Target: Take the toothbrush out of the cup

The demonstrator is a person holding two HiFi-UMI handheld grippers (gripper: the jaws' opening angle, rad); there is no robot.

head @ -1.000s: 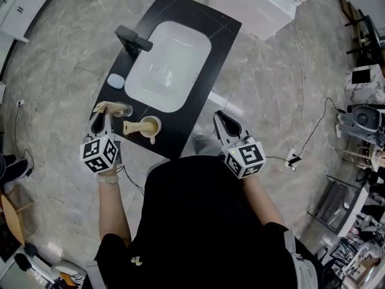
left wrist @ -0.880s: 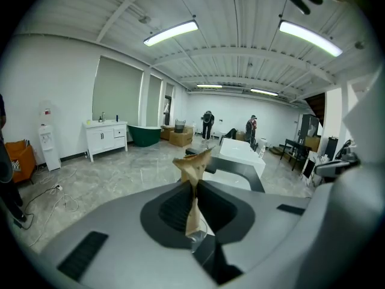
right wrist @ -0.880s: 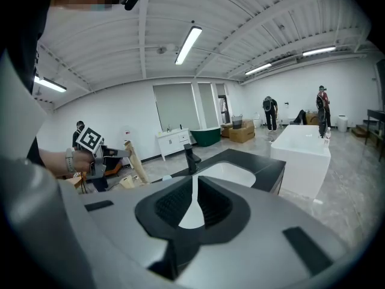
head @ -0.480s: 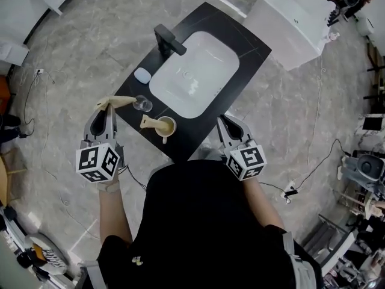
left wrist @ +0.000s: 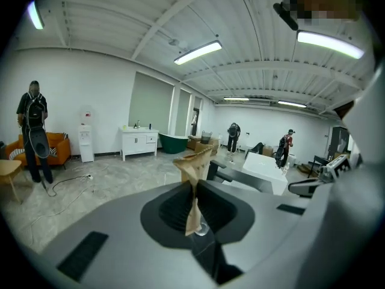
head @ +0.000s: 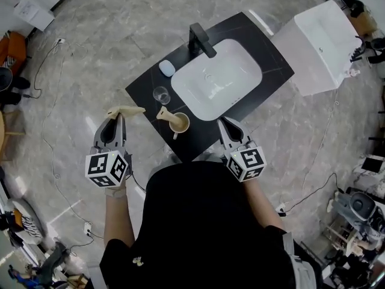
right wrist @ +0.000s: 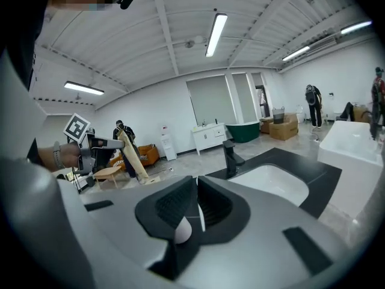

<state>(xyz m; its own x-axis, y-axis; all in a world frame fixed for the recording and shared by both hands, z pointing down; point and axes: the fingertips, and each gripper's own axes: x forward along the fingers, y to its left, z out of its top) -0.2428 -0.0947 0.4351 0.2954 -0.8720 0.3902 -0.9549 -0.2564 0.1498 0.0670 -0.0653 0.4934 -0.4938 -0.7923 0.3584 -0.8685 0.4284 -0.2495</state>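
My left gripper [head: 119, 115] is shut on a beige toothbrush [head: 126, 110], held crosswise at the fingertips, left of the black counter [head: 144, 89] and over the floor. In the left gripper view the toothbrush [left wrist: 194, 191] stands upright, pinched between the jaws of that gripper [left wrist: 195, 185]. The clear glass cup [head: 161, 94] stands empty on the counter, apart from the brush. My right gripper [head: 221, 121] hovers shut and empty by the counter's near edge. The right gripper view shows its jaws [right wrist: 197, 191] closed and the left gripper [right wrist: 90, 146] with the toothbrush [right wrist: 133, 155] far left.
A beige mug [head: 180, 123] with a beige piece sticking out stands near the counter's front. A white basin [head: 216, 77], a black faucet [head: 201, 40] and a pale soap bar [head: 166, 68] are behind it. A white cabinet [head: 328, 38] stands at right. Cables lie on the floor.
The left gripper has lifted the toothbrush out of the glass cup and carried it left, off the counter. The right gripper stays shut near the counter's edge.
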